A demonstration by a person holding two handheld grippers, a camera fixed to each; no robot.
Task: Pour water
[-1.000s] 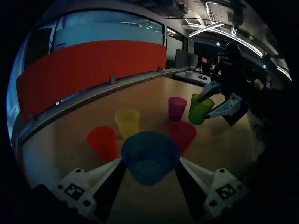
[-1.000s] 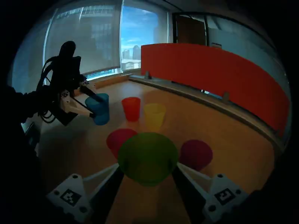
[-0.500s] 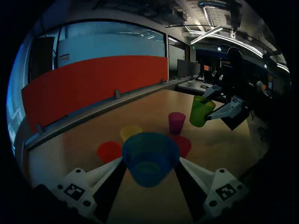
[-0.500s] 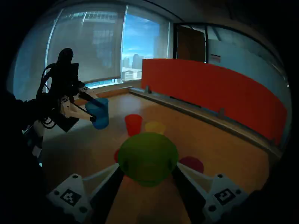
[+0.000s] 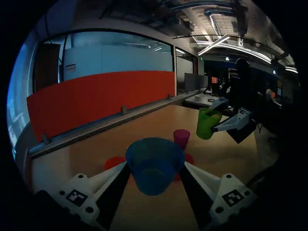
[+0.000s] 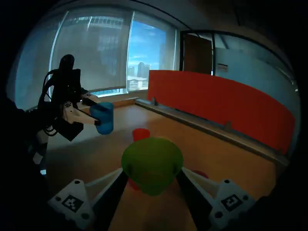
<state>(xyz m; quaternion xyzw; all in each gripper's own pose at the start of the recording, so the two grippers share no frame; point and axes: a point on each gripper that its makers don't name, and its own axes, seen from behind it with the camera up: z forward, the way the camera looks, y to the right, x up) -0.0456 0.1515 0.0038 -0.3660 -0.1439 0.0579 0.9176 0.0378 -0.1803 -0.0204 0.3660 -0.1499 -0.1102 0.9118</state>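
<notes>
Left gripper (image 5: 154,172): fingers clamped on blue cup (image 5: 154,159), held above bench (image 5: 219,154). Right gripper (image 6: 152,175): fingers gripping green cup (image 6: 152,159). Purple cup (image 5: 181,138) stands beyond left fingertips.

The left gripper view shows five cups: one blue cup (image 5: 155,181), one green cup (image 5: 207,123), one purple cup (image 5: 181,138), one red cup (image 5: 113,161) and a second red cup (image 5: 189,158). There are two grippers, the left gripper (image 5: 155,167) and the right gripper (image 6: 152,174), each with two fingers. There is one wooden table (image 5: 154,121) and one long red partition (image 5: 96,96).
</notes>
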